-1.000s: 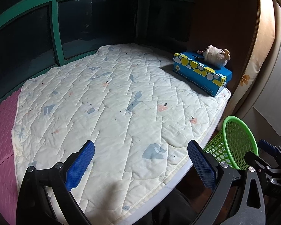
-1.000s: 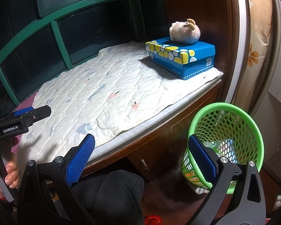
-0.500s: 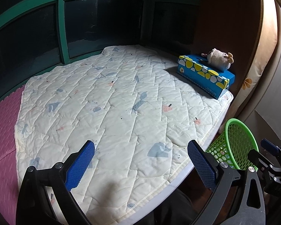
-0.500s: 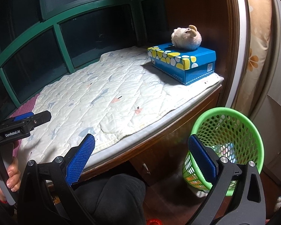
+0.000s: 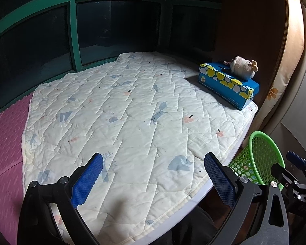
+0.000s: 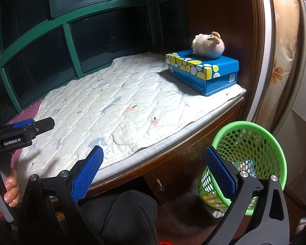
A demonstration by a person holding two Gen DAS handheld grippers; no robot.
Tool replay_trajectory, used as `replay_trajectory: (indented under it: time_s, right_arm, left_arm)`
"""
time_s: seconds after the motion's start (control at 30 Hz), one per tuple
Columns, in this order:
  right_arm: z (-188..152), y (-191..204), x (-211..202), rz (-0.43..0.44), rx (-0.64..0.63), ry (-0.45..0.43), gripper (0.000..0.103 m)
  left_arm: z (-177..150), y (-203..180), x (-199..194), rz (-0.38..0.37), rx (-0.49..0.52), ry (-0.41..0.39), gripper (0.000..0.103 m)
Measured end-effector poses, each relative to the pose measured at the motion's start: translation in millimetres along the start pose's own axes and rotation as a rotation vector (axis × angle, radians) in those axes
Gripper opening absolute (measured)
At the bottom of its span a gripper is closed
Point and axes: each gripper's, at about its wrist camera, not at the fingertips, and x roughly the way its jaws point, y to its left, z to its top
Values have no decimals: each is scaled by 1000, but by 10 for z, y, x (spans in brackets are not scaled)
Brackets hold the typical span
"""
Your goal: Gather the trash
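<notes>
Dark green-framed windows backed a quilted mat [image 5: 132,112] that showed no litter. We held the left gripper [image 5: 153,175] and right gripper [image 6: 153,167] spread apart and empty. Our green basket [image 6: 255,143] stood on the floor beside the ledge, seemingly holding some colourful scraps already.

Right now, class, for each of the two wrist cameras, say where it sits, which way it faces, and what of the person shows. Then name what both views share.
Left wrist: rides the open left gripper above the quilted mat, facing the dark window; no hand shows, only the right gripper's tip at the right edge.
Right wrist: rides the open right gripper, lower and off the bench edge; shows the left hand and a dark-clothed knee.
Shared: tissue box with plush toy, green basket.
</notes>
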Motion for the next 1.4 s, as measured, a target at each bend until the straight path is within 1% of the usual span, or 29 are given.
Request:
replay_trajectory:
  time_s: [0.17, 0.7, 0.97, 1.4]
  right_arm:
    - [18, 6, -7, 0, 11, -2, 99]
    - [42, 32, -49, 13, 23, -16, 99]
    - [40, 66, -41, 18, 17, -12, 99]
    - [35, 100, -32, 23, 12, -12, 99]
  left_arm:
    - [-15, 20, -42, 19, 0, -16, 96]
    - [-26, 53, -93, 52, -9, -32, 96]
    - [-35, 63, -99, 48, -11, -30, 96]
    - [-28, 93, -96, 62, -25, -25, 96]
